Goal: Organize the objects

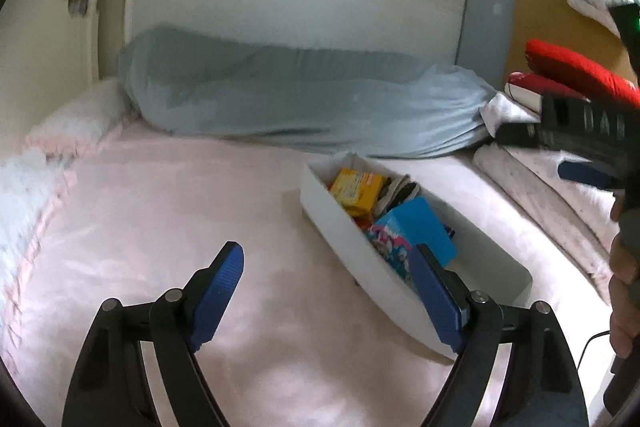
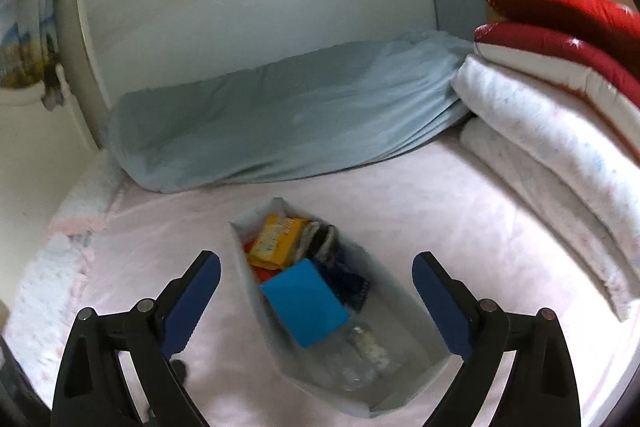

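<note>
Both claws, left gripper [image 1: 326, 297] and right gripper [image 2: 316, 301], hang spread apart, empty. A long grey-blue bolster pillow [image 2: 280, 131] lies behind the white rectangular bin [image 2: 256, 291] on the pale pink bedsheet [image 1: 160, 219].

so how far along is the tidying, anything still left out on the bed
Mostly done by the look of it. The white bin already holds the yellow box, the blue box, dark fabric and a clear bottle. Nothing is in hand: the left gripper and right gripper are both open. No loose items show on the pink bedspread.
</note>
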The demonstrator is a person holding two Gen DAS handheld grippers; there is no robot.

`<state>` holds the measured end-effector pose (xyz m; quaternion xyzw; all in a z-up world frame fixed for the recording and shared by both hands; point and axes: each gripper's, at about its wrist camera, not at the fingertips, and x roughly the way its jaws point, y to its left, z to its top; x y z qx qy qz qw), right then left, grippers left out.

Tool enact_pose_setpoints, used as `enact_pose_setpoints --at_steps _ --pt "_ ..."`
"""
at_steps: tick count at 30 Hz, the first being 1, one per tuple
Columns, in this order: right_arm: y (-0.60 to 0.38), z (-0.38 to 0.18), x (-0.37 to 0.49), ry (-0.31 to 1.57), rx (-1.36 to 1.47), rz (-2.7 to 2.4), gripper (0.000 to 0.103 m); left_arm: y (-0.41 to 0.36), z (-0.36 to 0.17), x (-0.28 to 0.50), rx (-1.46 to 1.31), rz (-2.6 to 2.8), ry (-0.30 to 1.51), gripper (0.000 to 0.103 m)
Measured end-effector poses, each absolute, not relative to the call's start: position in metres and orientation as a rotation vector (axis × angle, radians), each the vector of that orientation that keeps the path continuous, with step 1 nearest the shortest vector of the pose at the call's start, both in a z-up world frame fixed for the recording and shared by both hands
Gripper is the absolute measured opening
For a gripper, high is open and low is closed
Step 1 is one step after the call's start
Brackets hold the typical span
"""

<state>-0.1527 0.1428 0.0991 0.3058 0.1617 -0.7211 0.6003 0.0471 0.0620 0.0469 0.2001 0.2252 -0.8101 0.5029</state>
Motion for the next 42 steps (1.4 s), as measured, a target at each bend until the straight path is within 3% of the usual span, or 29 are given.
enact_pose_setpoints --at_steps 3,9,21,42 --pt "0.131 0.086 -0.149 0.489 0.718 -1.669 0.098 0.052 0.041 0.063 0.484 -1.974 0.645 0.085" --pt "0.126 0.075 -0.150 0.513 0.800 -1.635 0.098 0.045 0.035 0.087 0.405 -2.000 0.819 0.085" --pt "0.120 0.056 -0.146 0.599 0.946 -1.565 0.097 0.053 0.039 0.078 0.434 -1.998 0.783 0.085" --pt "0.116 0.041 -0.129 0.771 0.925 -1.572 0.096 0.051 0.035 0.064 0.494 -1.981 0.762 0.085"
